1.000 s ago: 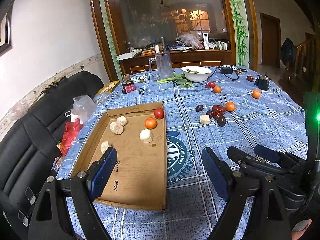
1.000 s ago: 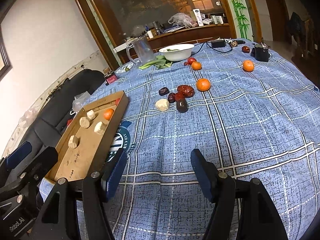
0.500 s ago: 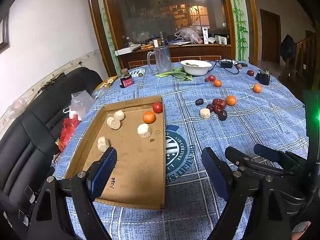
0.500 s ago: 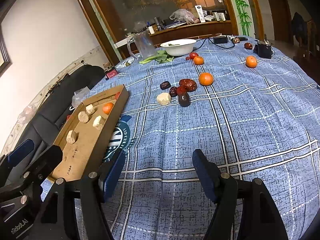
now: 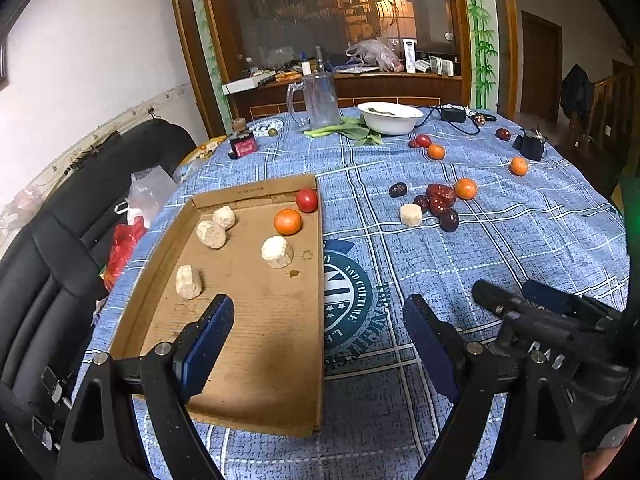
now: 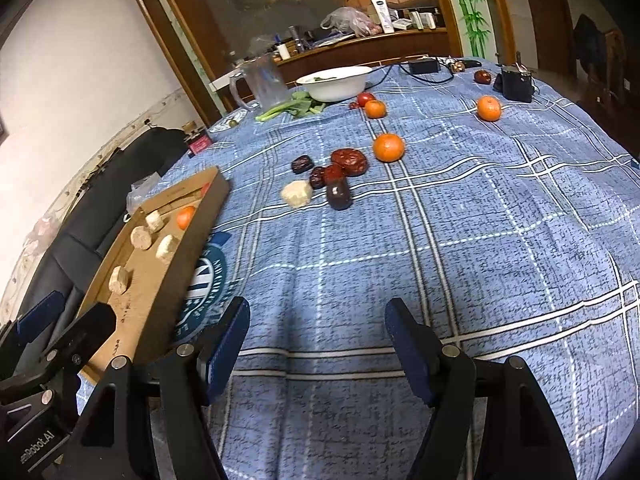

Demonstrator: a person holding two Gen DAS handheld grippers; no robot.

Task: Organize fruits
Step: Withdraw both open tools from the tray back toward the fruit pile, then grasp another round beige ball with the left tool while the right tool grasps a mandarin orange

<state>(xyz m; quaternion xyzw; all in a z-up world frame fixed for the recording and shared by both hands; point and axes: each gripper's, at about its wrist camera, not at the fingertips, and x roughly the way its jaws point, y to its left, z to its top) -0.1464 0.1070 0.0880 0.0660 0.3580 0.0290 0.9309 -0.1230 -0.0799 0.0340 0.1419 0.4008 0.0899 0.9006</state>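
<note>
Cardboard formed the shallow tray (image 5: pixel 244 332) that lay on the blue plaid cloth of the surface (image 5: pixel 500 248), at about 9 o'clock of the left gripper (image 5: pixel 318 338). That gripper hung released, its blue pads spread wide, one over the tray's near end and nothing between them. Inside the tray sat four pale chunks, possibly peeled fruit though the view was too coarse to say, plus an orange (image 5: pixel 287 221) and a tomato (image 5: pixel 307 199) toward the far corner at 12 o'clock. Well apart, at 1 o'clock, a cluster of dark red dates (image 6: pixel 349 161) lay touching one another, with another pale chunk (image 6: pixel 296 193) just beside them and a second orange (image 6: pixel 388 147) near. The right gripper (image 6: pixel 318 346) also hung released and empty above bare cloth. A white bowl (image 6: pixel 334 82) stood at the far edge.
</note>
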